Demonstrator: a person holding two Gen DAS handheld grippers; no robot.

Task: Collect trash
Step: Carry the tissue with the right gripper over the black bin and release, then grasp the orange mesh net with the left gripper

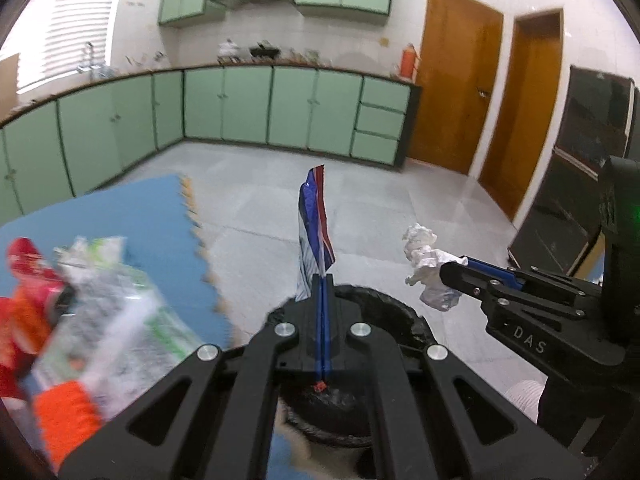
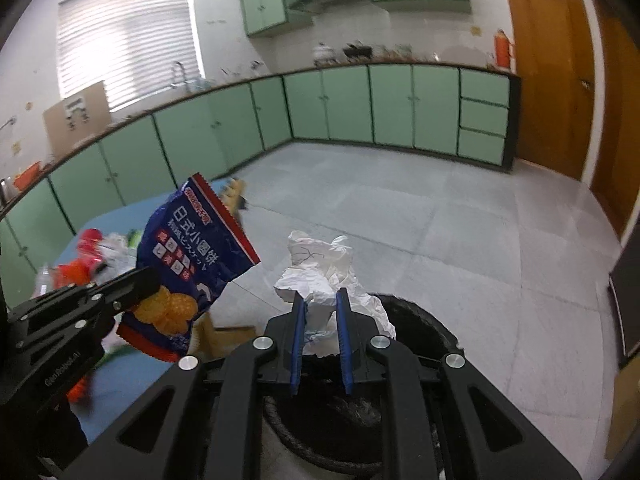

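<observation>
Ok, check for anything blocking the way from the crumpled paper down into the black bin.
Nothing visible blocks it. The right gripper holds the crumpled paper by the black bin, whose mouth is open. The left gripper with its snack bag sits off to the side.

Snack bag point(image 2: 192, 264) left of paper wad point(image 2: 320, 280), both above the bin point(image 2: 424, 320); litter pile point(image 1: 80, 300) farther left

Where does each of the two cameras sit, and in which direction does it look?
Left wrist: on the left gripper, looking forward and down along its shut fingers, which pinch a snack bag; the right gripper enters from the right.
Right wrist: on the right gripper, looking forward and down at the crumpled paper it clamps; the left gripper enters from the left.
Shared: black-lined bin, blue mat, green cabinets.
</observation>
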